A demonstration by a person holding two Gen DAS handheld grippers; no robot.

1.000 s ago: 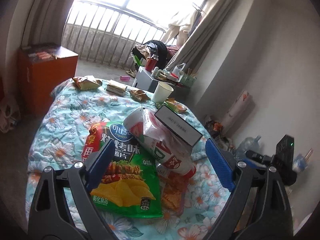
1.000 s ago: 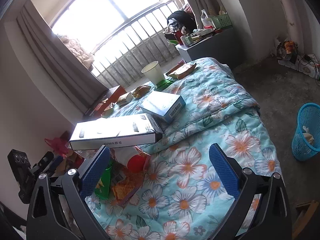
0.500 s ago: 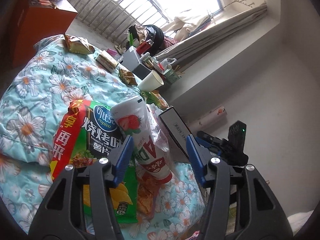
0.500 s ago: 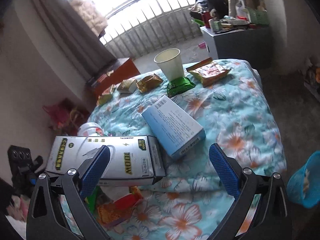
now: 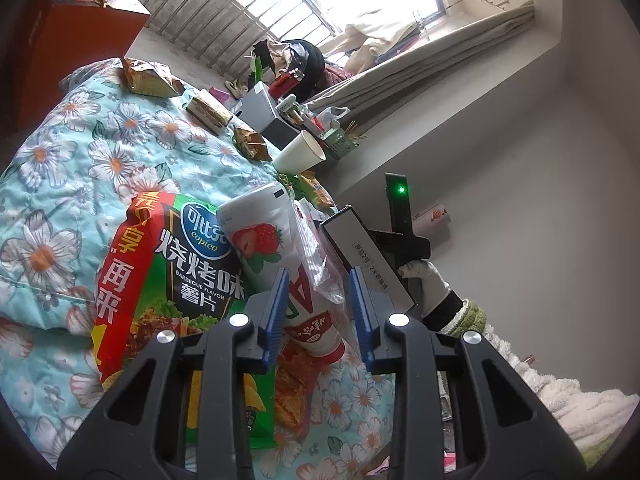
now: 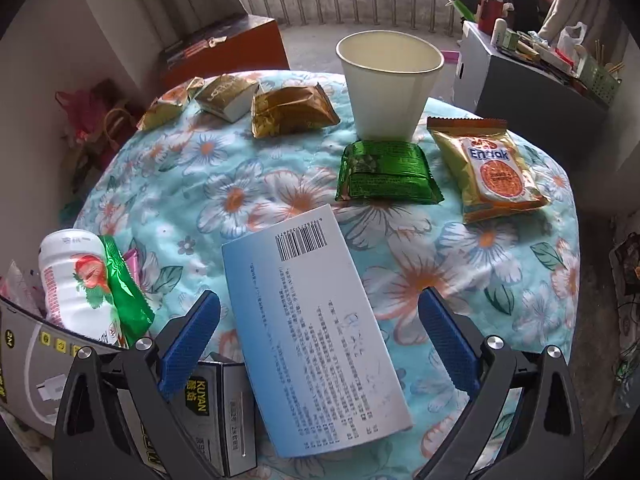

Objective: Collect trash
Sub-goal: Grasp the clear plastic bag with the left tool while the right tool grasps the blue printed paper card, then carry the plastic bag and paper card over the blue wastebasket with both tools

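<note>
— The left gripper (image 5: 318,314) is closing its jaws around the lower body of the strawberry drink bottle (image 5: 276,264), which is lying on the chip bag (image 5: 168,280) on the bed (image 5: 60,184); the right gripper (image 6: 316,344) is hanging wide open over the blue box (image 6: 316,340), holding nothing

— That bottle's looking light, probably empty, thin plastic, slick; mid-body is the spot

— I'm not making out whether the pads are touching yet; crinkled clear plastic (image 5: 320,256) is covering one side, and the cap end is hiding behind the jaws
</note>
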